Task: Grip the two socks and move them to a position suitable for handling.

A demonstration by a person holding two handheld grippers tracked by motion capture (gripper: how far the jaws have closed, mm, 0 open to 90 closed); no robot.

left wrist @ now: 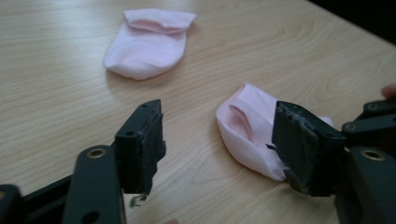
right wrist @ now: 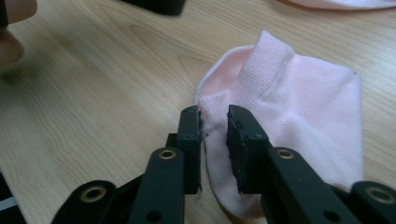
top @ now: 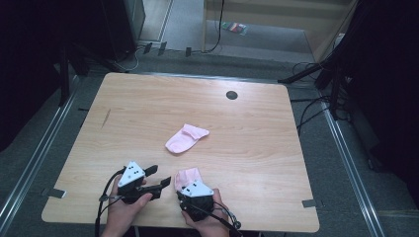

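Two pink ankle socks lie on the wooden table [top: 148, 108]. The far sock [top: 185, 139] [left wrist: 147, 44] rests flat near the table's middle. The near sock [top: 188, 176] [left wrist: 247, 126] [right wrist: 303, 107] lies close to the front edge. My right gripper [top: 186, 186] [right wrist: 214, 116] has its jaws drawn close together, with the near sock's ribbed cuff edge pinched between them. My left gripper [top: 159, 176] [left wrist: 217, 144] stands open just left of the near sock, holding nothing, its jaws pointing toward it.
A dark round grommet [top: 231, 95] sits near the table's back edge. Metal brackets [top: 54, 192] [top: 312, 203] stick out at the front corners. Cables and dark stands [top: 336, 74] line the floor around the table. Bare wood surrounds the socks.
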